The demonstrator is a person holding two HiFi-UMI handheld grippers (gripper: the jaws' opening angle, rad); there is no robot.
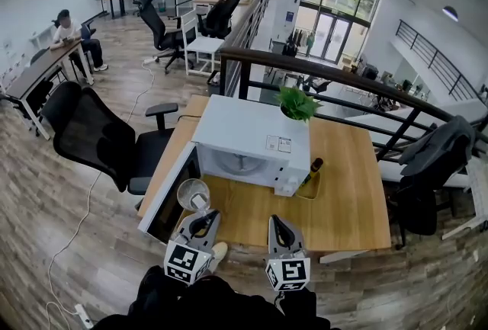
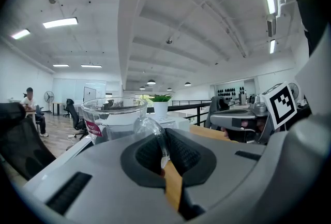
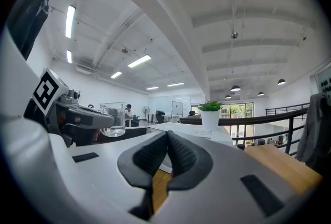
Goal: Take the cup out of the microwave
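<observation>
Wooden tabletop (image 1: 343,184), on which a white microwave (image 1: 252,130) is stood, door (image 1: 164,206) open; right gripper (image 1: 276,223), jaws pressed together, empty; left gripper (image 1: 200,208), clamped on the handle of a glass cup (image 1: 193,193), held outside the microwave beside the door.

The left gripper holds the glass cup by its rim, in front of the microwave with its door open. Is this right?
Not the rim: the left gripper holds the glass cup by its handle, pinched between its jaws, as the left gripper view shows. The cup is in front of the microwave, whose door is open.
</observation>
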